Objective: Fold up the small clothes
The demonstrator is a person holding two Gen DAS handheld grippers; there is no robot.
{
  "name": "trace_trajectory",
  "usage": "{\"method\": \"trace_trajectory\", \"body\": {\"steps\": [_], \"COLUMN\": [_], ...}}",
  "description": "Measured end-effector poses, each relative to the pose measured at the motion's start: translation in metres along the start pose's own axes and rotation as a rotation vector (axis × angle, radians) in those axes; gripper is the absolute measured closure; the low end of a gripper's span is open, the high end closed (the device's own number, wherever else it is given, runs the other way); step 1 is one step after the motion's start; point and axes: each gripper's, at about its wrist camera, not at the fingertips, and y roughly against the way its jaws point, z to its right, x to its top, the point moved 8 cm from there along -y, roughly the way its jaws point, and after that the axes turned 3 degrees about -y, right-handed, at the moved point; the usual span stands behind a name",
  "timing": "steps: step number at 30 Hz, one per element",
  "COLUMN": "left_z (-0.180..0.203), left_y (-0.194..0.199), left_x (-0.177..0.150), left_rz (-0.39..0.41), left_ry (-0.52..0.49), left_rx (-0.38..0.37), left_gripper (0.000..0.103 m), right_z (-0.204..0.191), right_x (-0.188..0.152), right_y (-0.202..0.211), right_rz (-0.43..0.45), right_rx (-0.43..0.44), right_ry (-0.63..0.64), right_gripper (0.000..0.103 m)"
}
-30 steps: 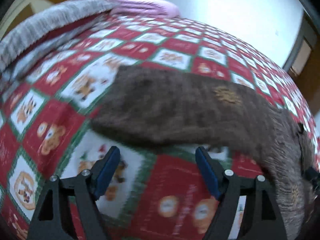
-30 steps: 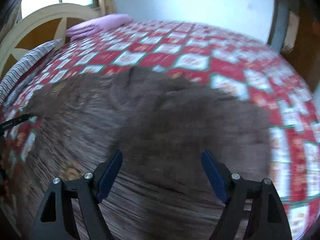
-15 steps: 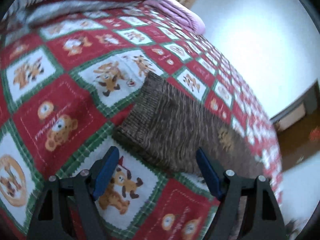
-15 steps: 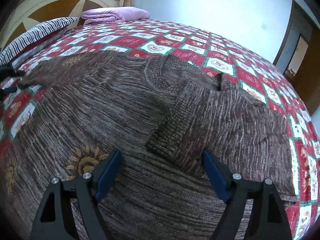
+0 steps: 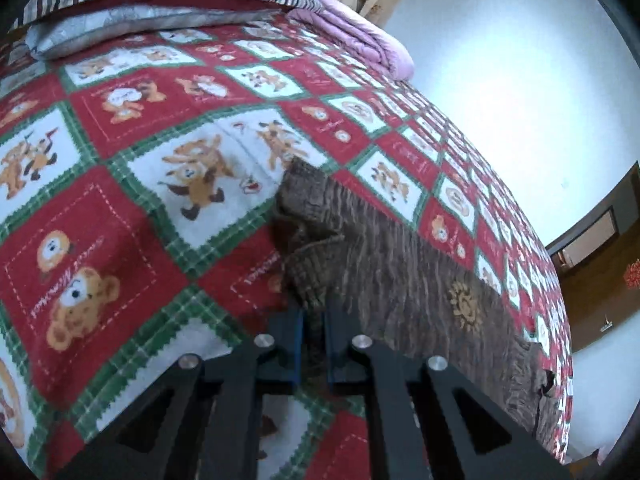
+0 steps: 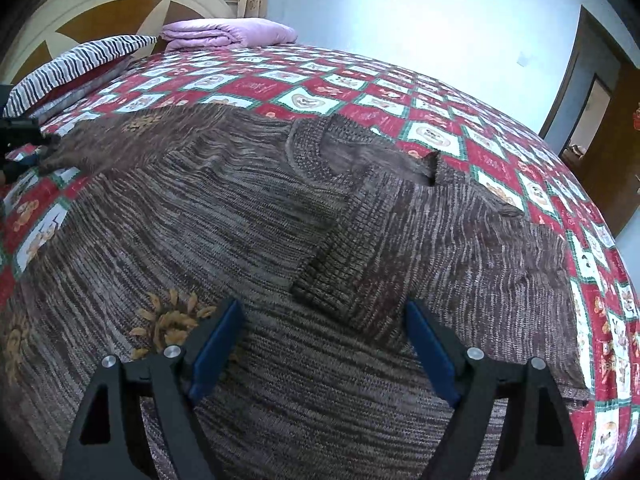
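A brown knitted sweater [image 6: 248,216] with yellow flower motifs lies spread on the bed. Its right sleeve [image 6: 352,256] is folded across the chest, cuff towards me. My right gripper [image 6: 324,340] is open and empty, just above the sweater's body. My left gripper [image 5: 311,344] is shut on the cuff end of the other sleeve [image 5: 384,264], which stretches away to the right in the left wrist view. The left gripper also shows at the far left of the right wrist view [image 6: 20,148].
The bed carries a red, green and white cartoon quilt [image 5: 120,208]. A striped pillow [image 6: 68,68] and a folded lilac blanket [image 6: 228,32] lie at the headboard [image 6: 120,12]. A doorway [image 6: 588,108] is at the right.
My left gripper has moved in on the sleeve cuff and shut on it. My right gripper has stayed open over the sweater, almost still.
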Motion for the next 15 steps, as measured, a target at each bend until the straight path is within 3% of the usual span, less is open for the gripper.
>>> {"method": "trace_trajectory", "body": {"steps": [5,8,15], "left_z": [-0.002,-0.004,0.015], "left_y": [0.010,0.017,0.029], "left_x": [0.012,0.021,0.044], "left_rz": [0.031,0.037,0.058], "left_ry": [-0.016,0.008,0.034], "left_rx": [0.004,-0.014,-0.051], "left_gripper": [0.095,0.095,0.095], "right_z": [0.000,0.006,0.056], "right_x": [0.000,0.003,0.010], "right_y": [-0.001,0.005,0.061], "right_rz": [-0.006,-0.003,0.102], "right_rx": [0.009,0.063,0.106], "right_ry": [-0.006,-0.045,-0.161], "right_gripper": [0.019,0.019,0.019]}}
